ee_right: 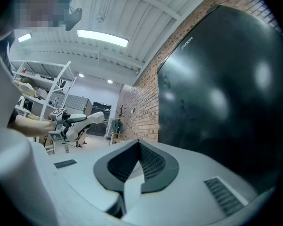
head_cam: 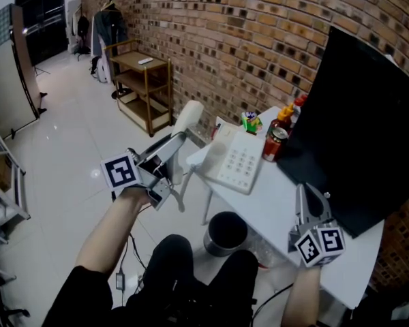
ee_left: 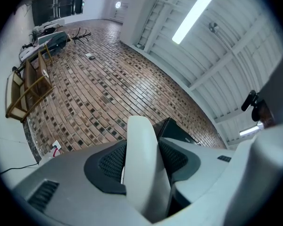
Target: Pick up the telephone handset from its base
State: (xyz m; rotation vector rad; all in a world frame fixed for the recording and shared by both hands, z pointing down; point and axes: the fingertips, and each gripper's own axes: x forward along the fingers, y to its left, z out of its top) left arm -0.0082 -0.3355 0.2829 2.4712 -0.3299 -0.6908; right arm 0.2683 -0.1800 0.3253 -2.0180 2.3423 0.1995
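Handset (head_cam: 188,118): clamped in the left gripper, up off its base, out past the table's left edge.
Left gripper (head_cam: 170,148): jaws partway apart, pads pressed on the handset's middle.
Right gripper (head_cam: 308,195): jaws together, nothing between them, over the table beside the monitor (head_cam: 368,135).
Base (head_cam: 237,161): keypad up on the white table (head_cam: 276,206), just beside a red can (head_cam: 275,144).

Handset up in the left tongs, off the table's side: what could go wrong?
The handset is gripped by the left tongs out over the floor; a slip would likely drop it there.
Returning it to the base could knock the can standing beside it.
The right tongs, shut and empty, sit close to the dark monitor and might bump it.
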